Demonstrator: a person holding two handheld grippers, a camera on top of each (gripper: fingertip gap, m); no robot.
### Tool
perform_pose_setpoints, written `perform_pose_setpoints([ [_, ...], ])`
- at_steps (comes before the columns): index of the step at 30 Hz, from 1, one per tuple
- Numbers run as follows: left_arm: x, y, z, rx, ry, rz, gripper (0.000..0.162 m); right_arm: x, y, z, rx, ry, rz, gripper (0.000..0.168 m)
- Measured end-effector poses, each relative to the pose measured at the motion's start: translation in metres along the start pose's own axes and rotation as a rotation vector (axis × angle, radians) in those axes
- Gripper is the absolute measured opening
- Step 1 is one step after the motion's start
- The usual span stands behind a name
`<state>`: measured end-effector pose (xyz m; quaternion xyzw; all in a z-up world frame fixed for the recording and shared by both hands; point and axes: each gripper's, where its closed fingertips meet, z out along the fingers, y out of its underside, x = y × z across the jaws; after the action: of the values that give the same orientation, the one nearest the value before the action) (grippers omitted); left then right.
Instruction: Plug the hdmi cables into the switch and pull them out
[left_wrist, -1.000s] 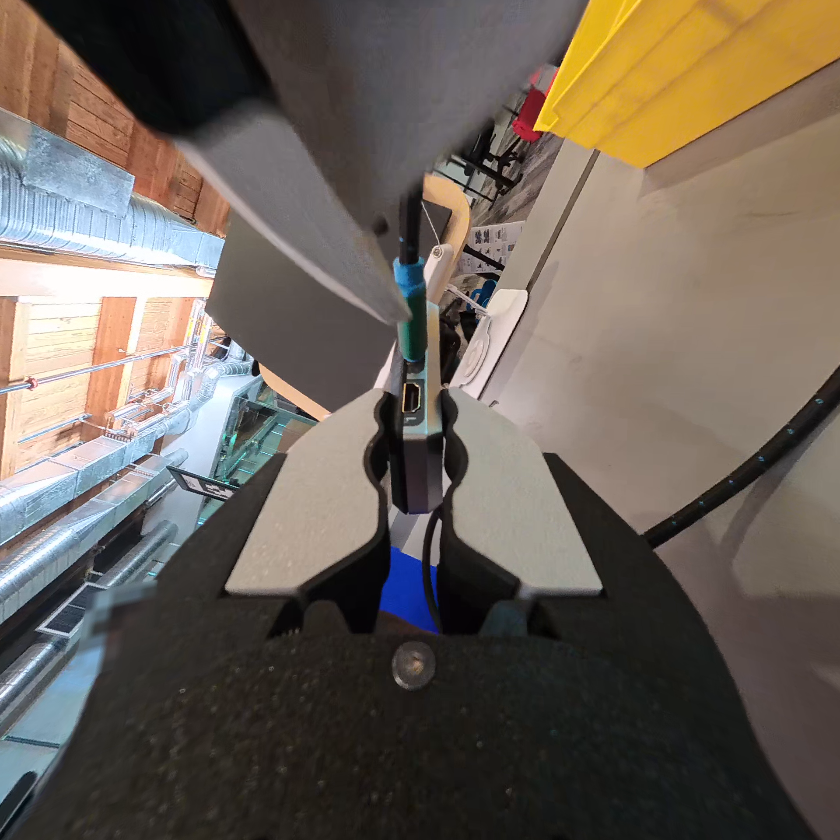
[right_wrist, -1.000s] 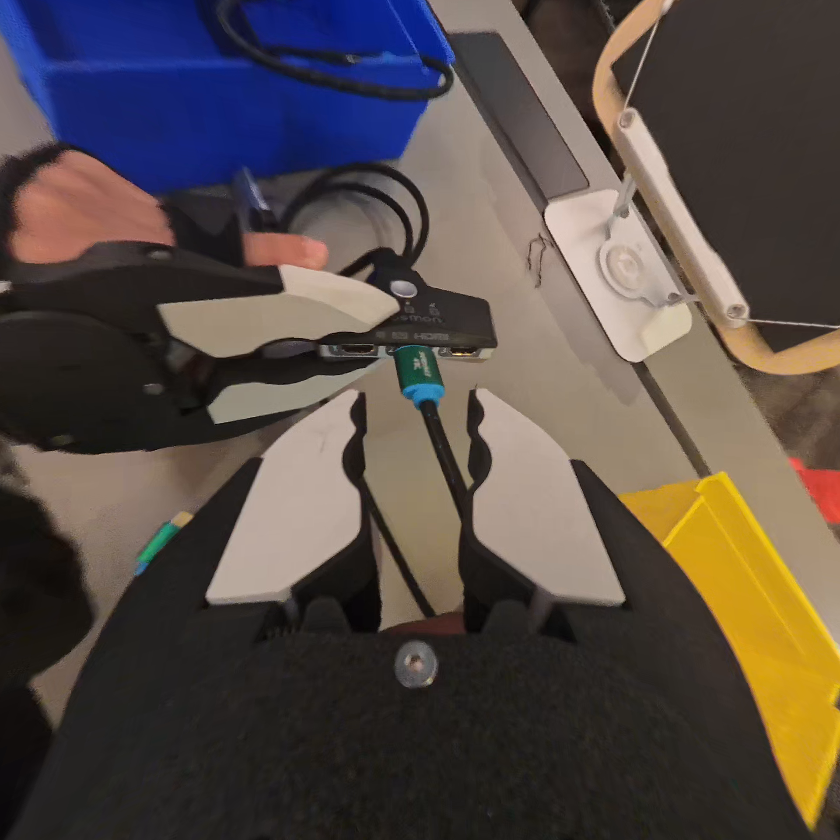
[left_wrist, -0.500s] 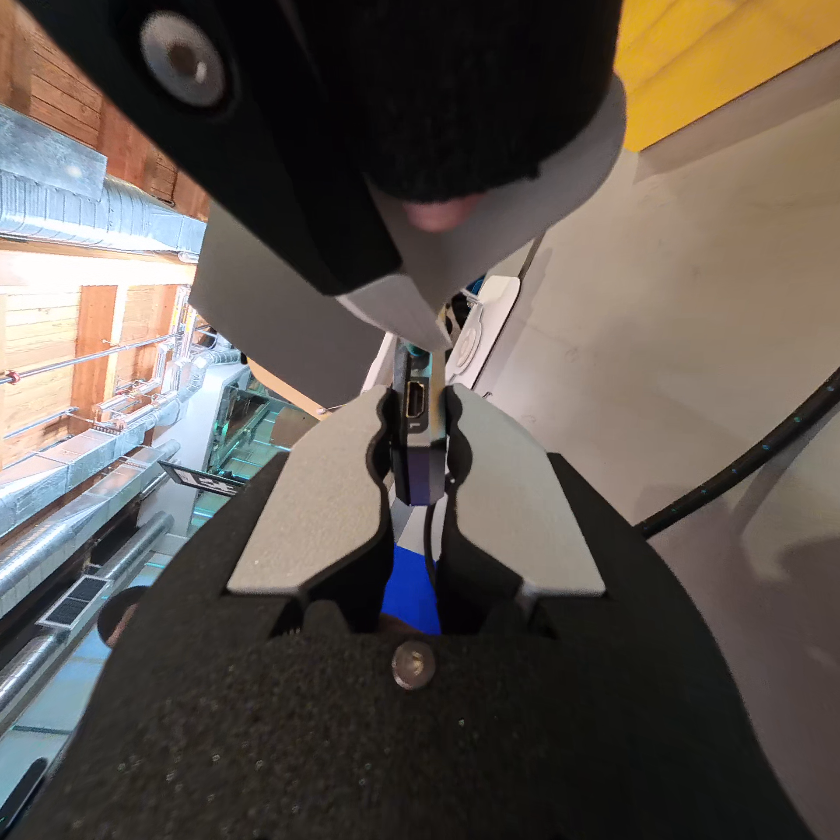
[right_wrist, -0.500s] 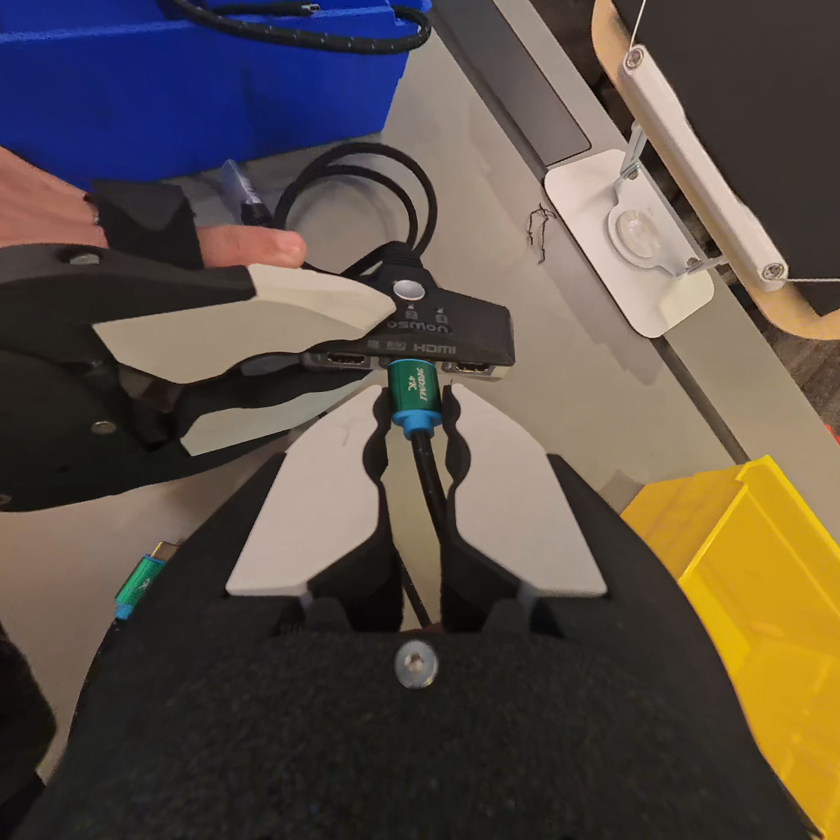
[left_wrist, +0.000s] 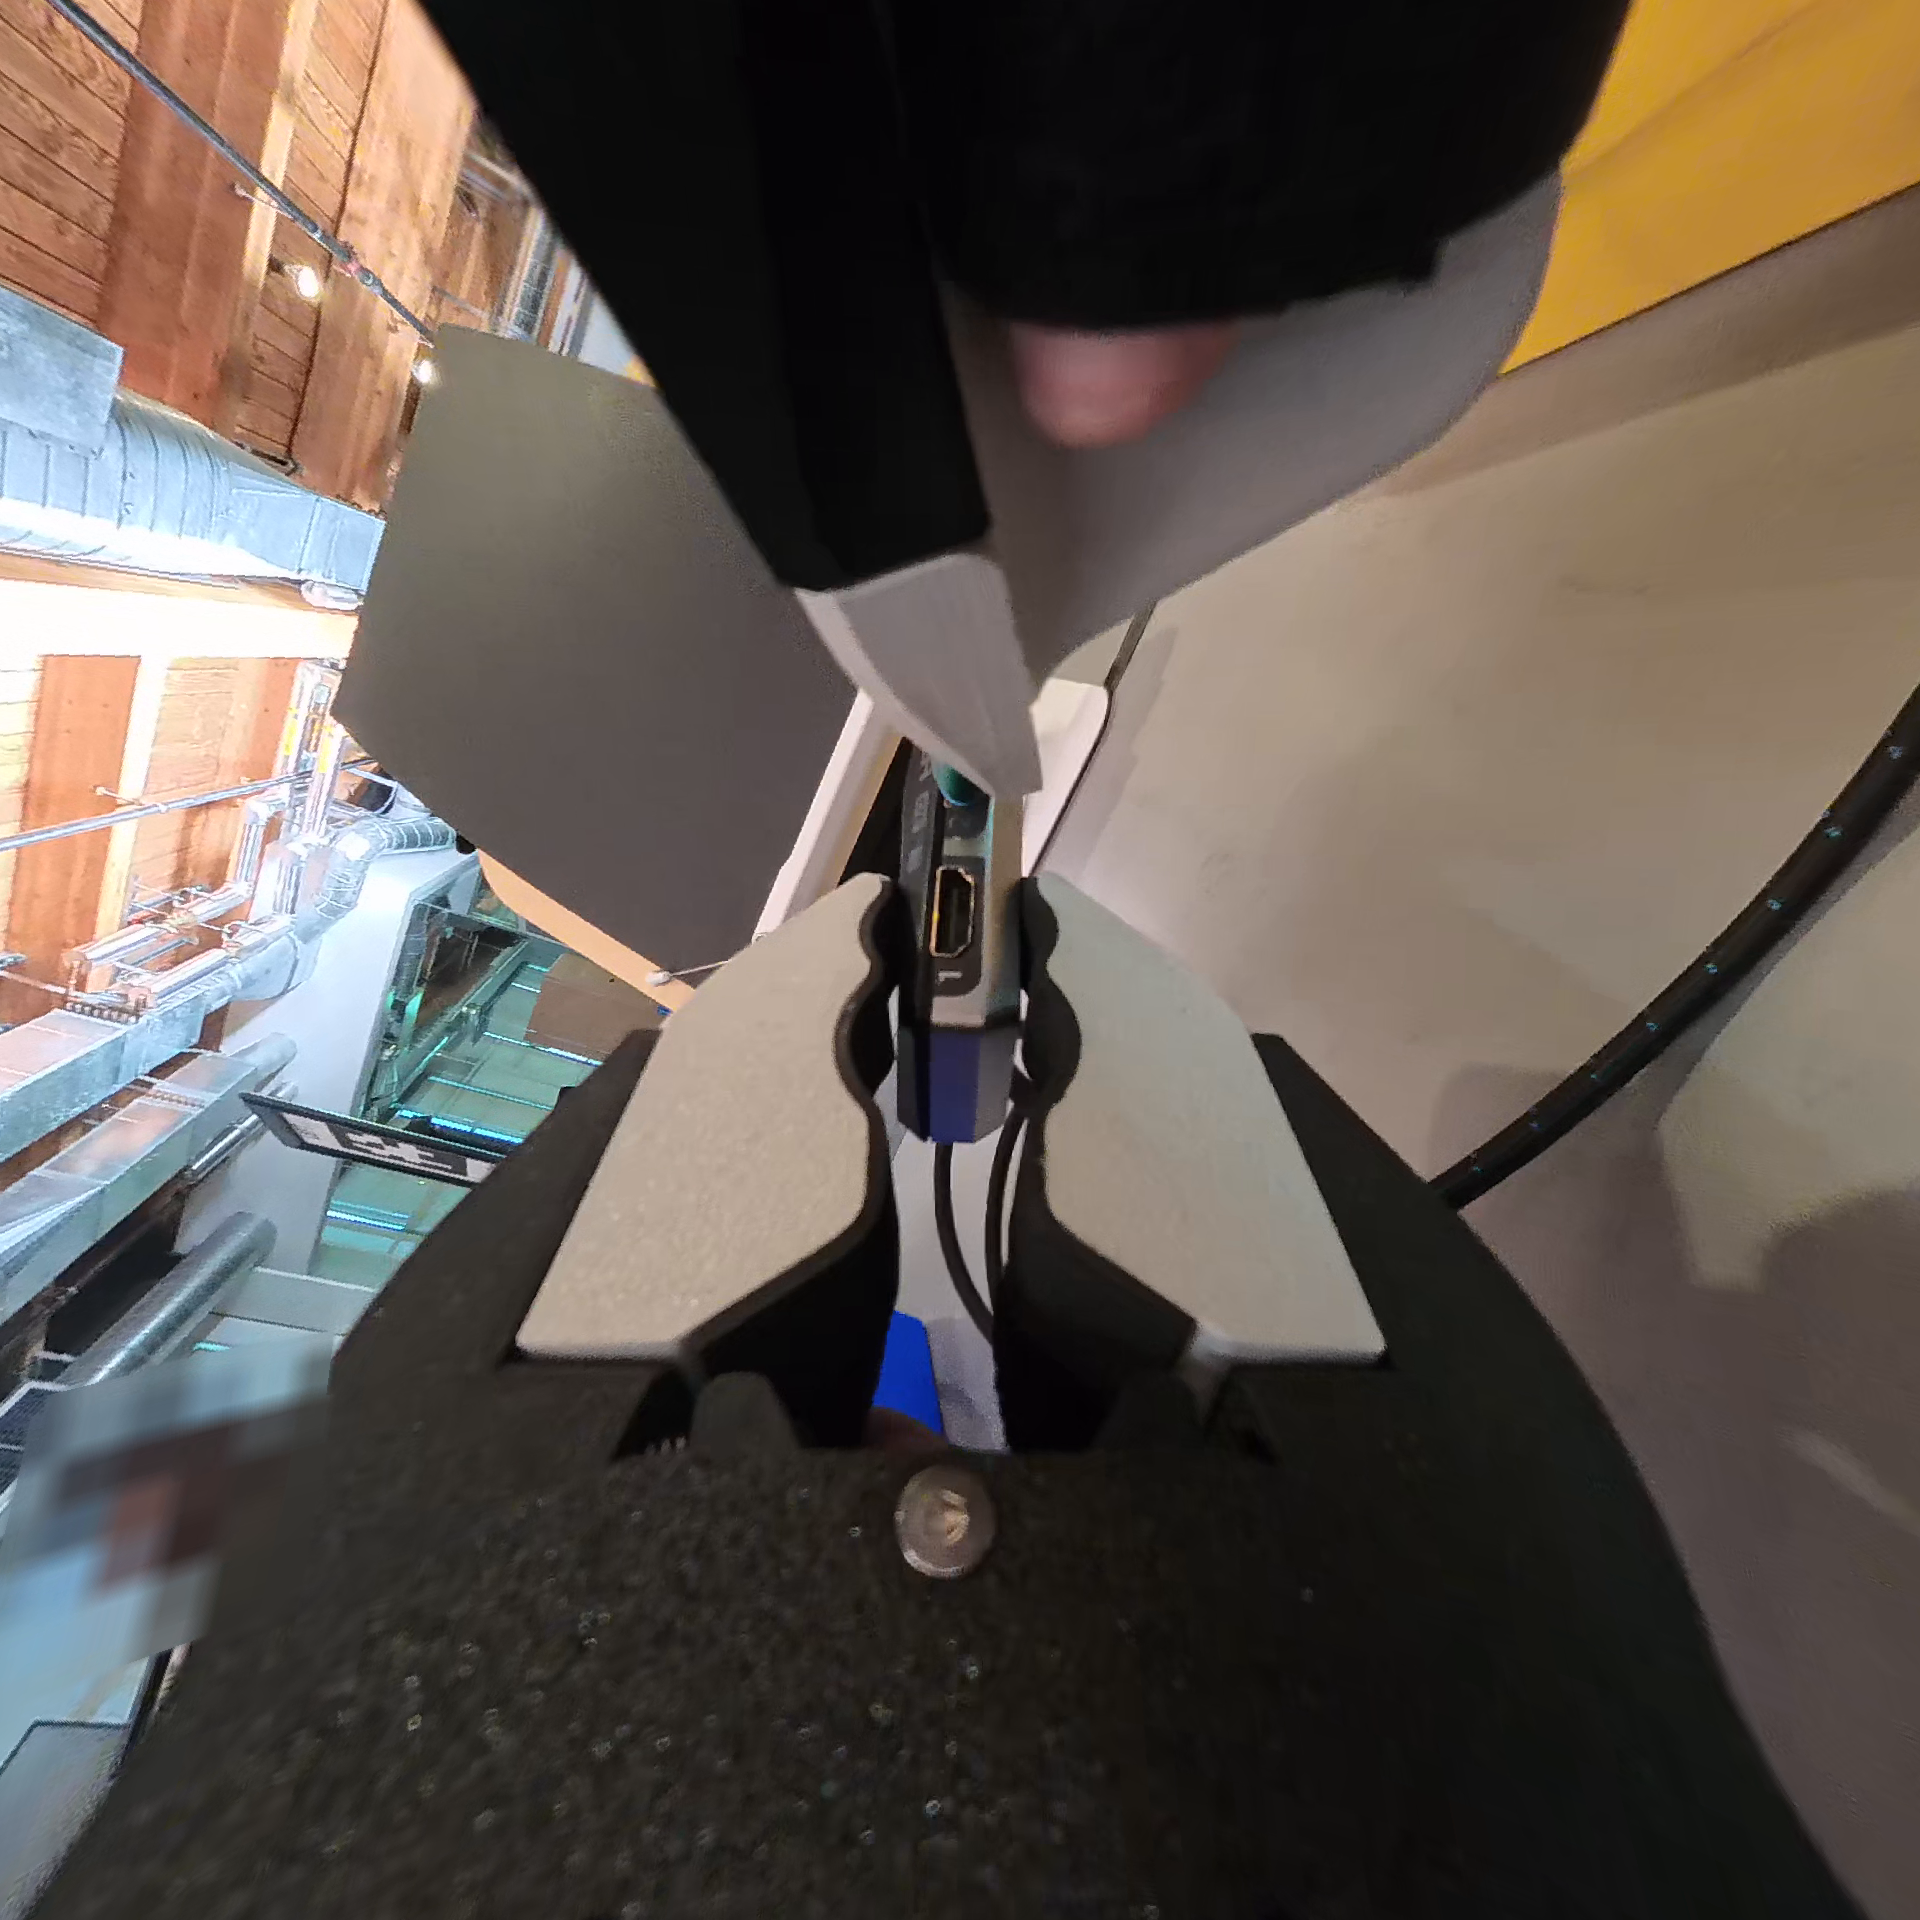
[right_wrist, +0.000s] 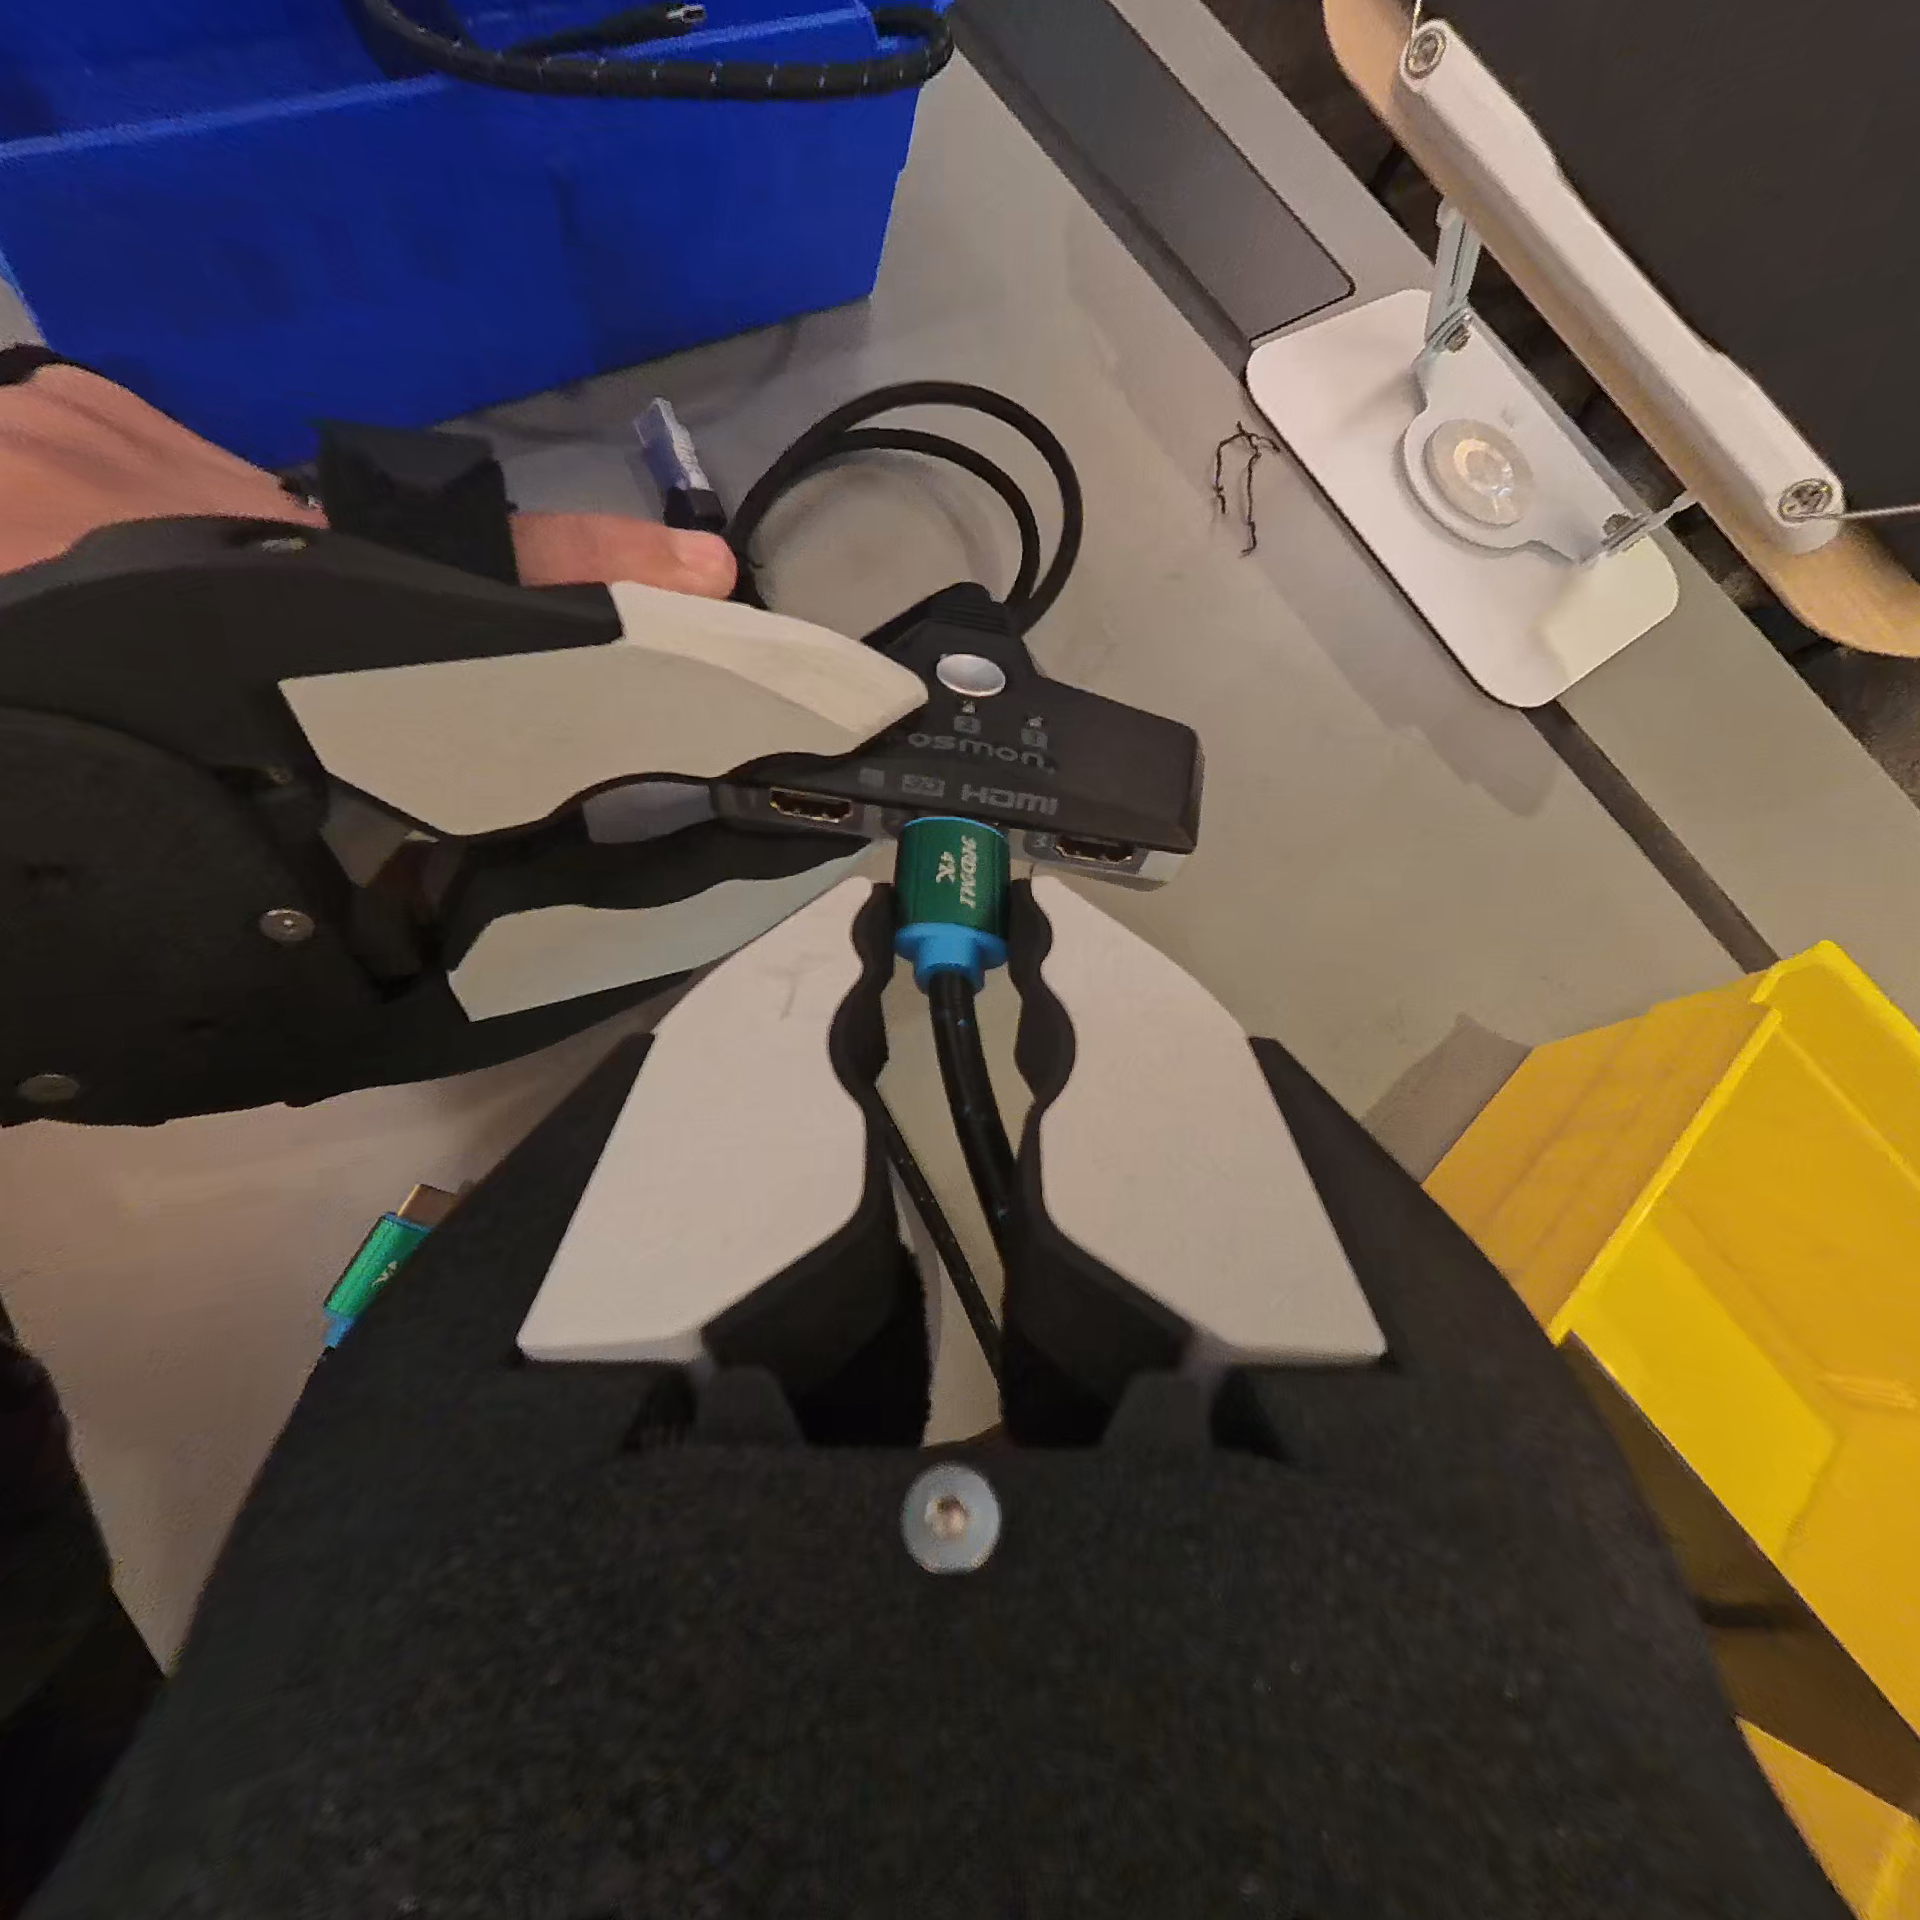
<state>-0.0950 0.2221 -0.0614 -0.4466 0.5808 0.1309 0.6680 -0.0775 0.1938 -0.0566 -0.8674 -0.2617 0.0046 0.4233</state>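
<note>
1. Right gripper (right_wrist: 951, 914) has closed in on the green plug (right_wrist: 951, 868) of the HDMI cable (right_wrist: 977, 1101); 1 s ago its jaws stood wide apart w/ only the cord between them, now they're nearly shut & pinch the plug's sides.
2. Plug sits in the middle port of the black switch (right_wrist: 1039, 748); ports either side are empty.
3. Left gripper (left_wrist: 956, 966) is clamped on one end of the switch (left_wrist: 951, 935), as before, holding it above the worktop (right_wrist: 1299, 831).
4. Meaning: prob. the pull-out step, w/ the left bracing while the right draws the plug back.
5. A 2nd green plug (right_wrist: 379, 1268) lies loose on the worktop by its near edge, left of the right gripper.
6. Blue bin (right_wrist: 468, 208) at the far edge; yellow bin (right_wrist: 1714, 1247) at the right edge.
</note>
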Motion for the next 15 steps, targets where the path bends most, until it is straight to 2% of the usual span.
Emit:
perform_pose_setpoints([
  [4,-0.001,-0.003,-0.002,0.015,-0.014,0.014,0.021,-0.001,0.000,-0.004,0.026,-0.003,0.012,0.022],
  [7,0.006,-0.012,-0.007,0.133,0.028,0.057,0.020,-0.002,0.005,-0.006,0.011,-0.057,0.044,0.022],
  [11,0.008,-0.019,-0.021,0.288,0.163,-0.097,0.021,-0.007,0.006,-0.013,0.000,-0.133,0.039,0.021],
  [15,0.009,-0.013,-0.021,0.290,0.187,-0.066,0.024,-0.003,0.006,-0.019,-0.020,-0.141,0.031,0.021],
])
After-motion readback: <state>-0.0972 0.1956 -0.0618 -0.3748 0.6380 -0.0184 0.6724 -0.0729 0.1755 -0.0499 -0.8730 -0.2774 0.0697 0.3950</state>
